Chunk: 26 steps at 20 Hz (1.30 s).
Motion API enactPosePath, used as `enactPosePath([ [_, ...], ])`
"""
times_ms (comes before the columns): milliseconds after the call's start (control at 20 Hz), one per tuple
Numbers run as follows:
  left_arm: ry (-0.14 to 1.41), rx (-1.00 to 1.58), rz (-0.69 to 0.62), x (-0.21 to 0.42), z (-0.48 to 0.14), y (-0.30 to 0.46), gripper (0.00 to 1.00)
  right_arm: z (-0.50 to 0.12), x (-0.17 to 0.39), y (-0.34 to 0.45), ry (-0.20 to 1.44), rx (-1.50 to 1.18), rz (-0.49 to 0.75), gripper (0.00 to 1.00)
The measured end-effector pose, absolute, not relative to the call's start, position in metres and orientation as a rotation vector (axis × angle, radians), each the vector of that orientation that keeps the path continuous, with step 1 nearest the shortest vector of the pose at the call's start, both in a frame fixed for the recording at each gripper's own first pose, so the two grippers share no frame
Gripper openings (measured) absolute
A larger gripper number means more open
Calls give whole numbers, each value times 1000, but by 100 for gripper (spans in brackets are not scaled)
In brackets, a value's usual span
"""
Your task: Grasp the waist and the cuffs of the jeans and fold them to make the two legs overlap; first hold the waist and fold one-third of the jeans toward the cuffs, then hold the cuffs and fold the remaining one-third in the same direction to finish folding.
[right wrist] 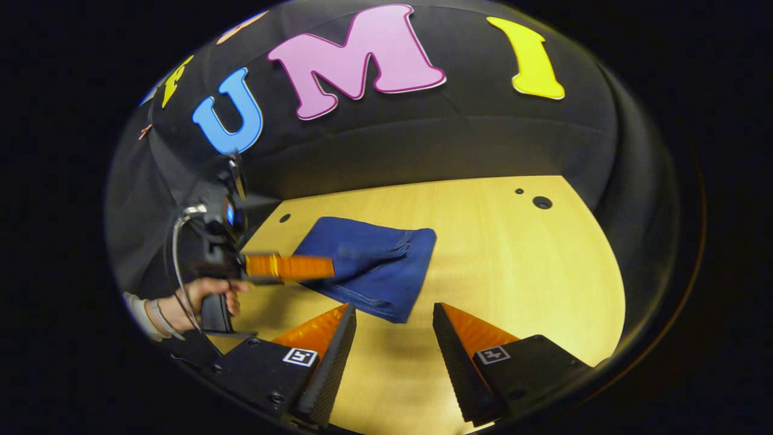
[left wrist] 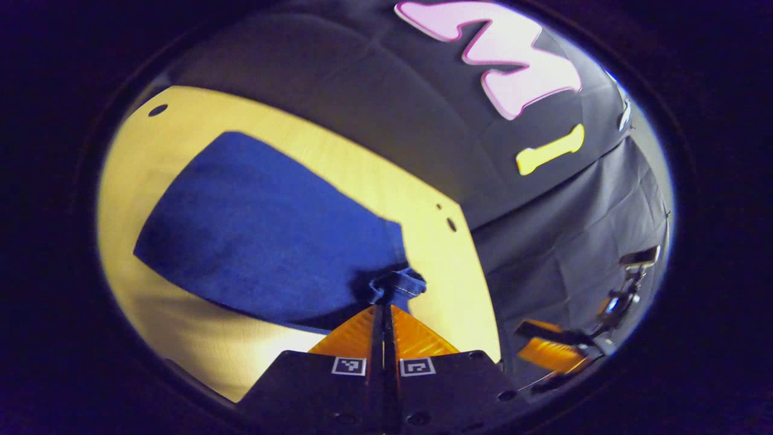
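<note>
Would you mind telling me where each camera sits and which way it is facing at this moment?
Left gripper view: rides on the left gripper, facing across the jeans on the table; its fingers pinch a denim edge.
Right gripper view: rides on the right gripper, held open above the table, facing the booth wall; a hand holds the left gripper farther off.
Shared: jeans, table, each other's gripper.

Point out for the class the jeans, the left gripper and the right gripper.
jeans (right wrist: 374, 266): right gripper view, on the folded blue denim.
left gripper (left wrist: 383, 305): left gripper view, between its shut fingertips, pinching a denim edge.
right gripper (right wrist: 394, 314): right gripper view, midway between its open fingertips.
</note>
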State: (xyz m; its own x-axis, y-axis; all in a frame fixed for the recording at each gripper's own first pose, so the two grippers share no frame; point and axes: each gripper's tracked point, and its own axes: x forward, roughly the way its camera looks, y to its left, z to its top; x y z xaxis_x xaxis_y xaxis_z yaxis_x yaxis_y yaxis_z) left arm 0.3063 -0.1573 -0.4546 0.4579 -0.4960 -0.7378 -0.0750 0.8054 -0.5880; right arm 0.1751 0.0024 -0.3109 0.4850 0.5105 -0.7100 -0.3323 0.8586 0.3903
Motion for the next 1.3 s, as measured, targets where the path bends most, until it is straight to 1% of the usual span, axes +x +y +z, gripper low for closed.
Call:
enactPosePath([
  [50,1088,-619,-249,304,-448,-175,6,-312,175,-5,931,207,511,80],
  [100,1086,-634,-221,313,-444,-175,3,-312,175,-11,927,206,509,80],
  [150,1070,-600,-205,320,-436,-181,18,-311,174,-15,921,202,510,80],
  [200,1026,-507,-184,325,-419,-177,44,-311,174,-19,909,188,508,80],
  [250,949,-376,-169,334,-397,-171,70,-311,174,-24,896,168,511,80],
  [300,872,-250,-163,330,-382,-158,95,-310,174,-27,886,154,516,80],
  [350,805,-142,-153,331,-375,-149,95,-307,173,-28,873,151,524,80],
  [450,682,20,-122,338,-331,-139,97,-295,176,-28,829,143,539,80],
  [600,506,118,-96,330,-260,-141,97,-263,180,-31,735,125,537,80],
  [650,479,127,-88,320,-241,-140,97,-247,180,-29,694,127,535,68],
  [700,444,127,-87,309,-219,-139,97,-228,177,-27,649,127,536,81],
  [900,362,77,-93,242,-147,-137,96,-155,156,-32,492,109,493,82],
  [1050,305,118,-84,190,-112,-144,96,-104,122,-33,398,118,471,83],
  [1150,281,132,-79,156,-97,-148,96,-78,98,-36,341,100,467,86],
  [1300,255,96,-110,117,-86,-166,96,-49,67,-38,277,95,460,86],
])
